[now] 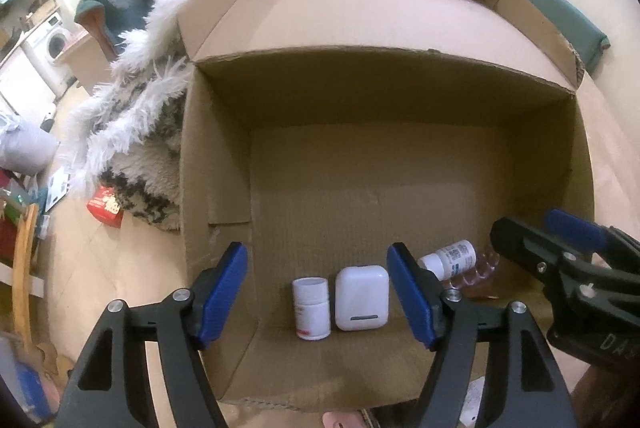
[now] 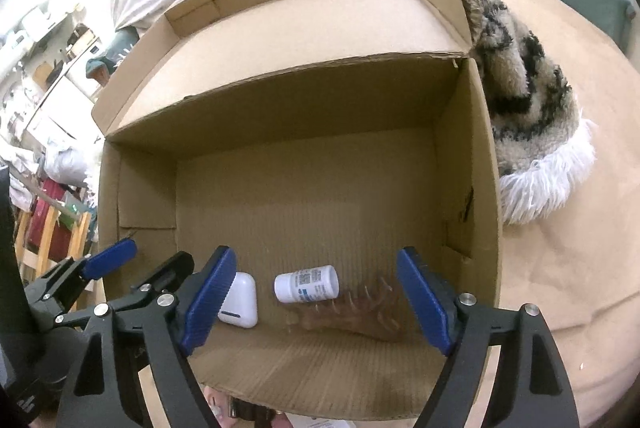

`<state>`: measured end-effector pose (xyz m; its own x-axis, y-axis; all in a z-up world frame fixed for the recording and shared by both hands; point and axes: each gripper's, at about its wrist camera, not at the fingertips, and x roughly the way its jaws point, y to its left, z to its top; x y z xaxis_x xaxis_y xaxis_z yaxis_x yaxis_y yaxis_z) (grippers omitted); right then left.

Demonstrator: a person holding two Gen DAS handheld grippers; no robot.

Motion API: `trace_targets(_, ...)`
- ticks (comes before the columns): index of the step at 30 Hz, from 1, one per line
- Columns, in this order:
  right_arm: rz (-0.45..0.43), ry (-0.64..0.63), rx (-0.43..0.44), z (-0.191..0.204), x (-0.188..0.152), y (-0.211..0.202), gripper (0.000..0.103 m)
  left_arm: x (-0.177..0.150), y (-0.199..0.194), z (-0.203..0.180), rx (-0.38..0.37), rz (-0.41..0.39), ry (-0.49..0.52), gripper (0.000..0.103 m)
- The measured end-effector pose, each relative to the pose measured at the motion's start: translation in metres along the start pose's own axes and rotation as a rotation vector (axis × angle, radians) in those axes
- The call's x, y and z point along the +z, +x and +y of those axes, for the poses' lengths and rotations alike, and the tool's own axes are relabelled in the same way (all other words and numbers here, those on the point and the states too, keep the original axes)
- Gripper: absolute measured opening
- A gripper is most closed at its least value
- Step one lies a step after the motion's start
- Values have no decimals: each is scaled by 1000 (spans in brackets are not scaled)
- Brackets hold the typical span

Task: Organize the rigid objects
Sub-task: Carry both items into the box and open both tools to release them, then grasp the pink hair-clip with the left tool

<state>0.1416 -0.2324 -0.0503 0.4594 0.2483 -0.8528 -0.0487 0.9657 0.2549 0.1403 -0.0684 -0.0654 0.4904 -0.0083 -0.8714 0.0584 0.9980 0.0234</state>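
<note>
Both your left gripper (image 1: pixel 318 298) and right gripper (image 2: pixel 316 300) hung spread, empty | lying bottle (image 2: pixel 307 284), earbud case (image 1: pixel 362 303), upright bottle (image 1: pixel 312 308) sat inside box (image 1: pixel 400 147) | bottle looked light, rigid, slick; you'd best pinch mid-body.

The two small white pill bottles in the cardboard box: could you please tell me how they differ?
The white pill bottle with the red-marked label stands upright beside the white rounded plastic case; the white pill bottle with the blue-printed label lies on its side against the clear brownish hair claw clip. Their label markings differ: red versus blue. Both are small, white, capped, near the large cardboard box's front wall.
</note>
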Motion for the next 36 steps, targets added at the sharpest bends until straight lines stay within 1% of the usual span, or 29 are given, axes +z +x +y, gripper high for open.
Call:
trace_targets(3, -10, 8, 11, -1, 0, -4, 88, 0, -1, 3, -10, 5, -17, 70)
trace_targets(6, -50, 18, 4, -6, 0, -14, 88, 2, -4, 6, -13, 0, -16, 70)
trace_targets(10, -83, 48, 19, -14, 4, -29, 88, 6, -9, 11, -21, 9, -15, 70)
trace_targets(13, -87, 77, 19, -19, 3, -37, 88, 9, -17, 19, -21, 17, -54, 70)
trace_targets(16, -83, 95, 38, -22, 0, -44, 88, 9, -29, 28, -19, 2, -93, 70)
trace_targets(18, -72, 110, 64, -23, -3, -47, 88, 7, -36, 31, -16, -4, -106, 70)
trace_targets(20, -72, 116, 69, -22, -5, -52, 88, 4, -44, 36, -11, -9, -110, 70)
trace_targets(23, -97, 85, 72, -14, -8, -65, 88, -4, -57, 39, -6, -28, -98, 70)
trace_targets(26, -126, 57, 73, -8, -15, -78, 88, -17, -68, 44, 22, -64, -92, 70)
trace_targets(30, -119, 47, 83, -5, -31, -86, 88, -35, -74, 48, 21, -44, -90, 70)
trace_targets(34, -90, 39, 80, -4, -48, -87, 88, -52, -75, 54, 10, -28, -137, 70)
trace_targets(36, -77, 35, 79, -4, -56, -86, 88, -59, -71, 55, 17, -14, -140, 70)
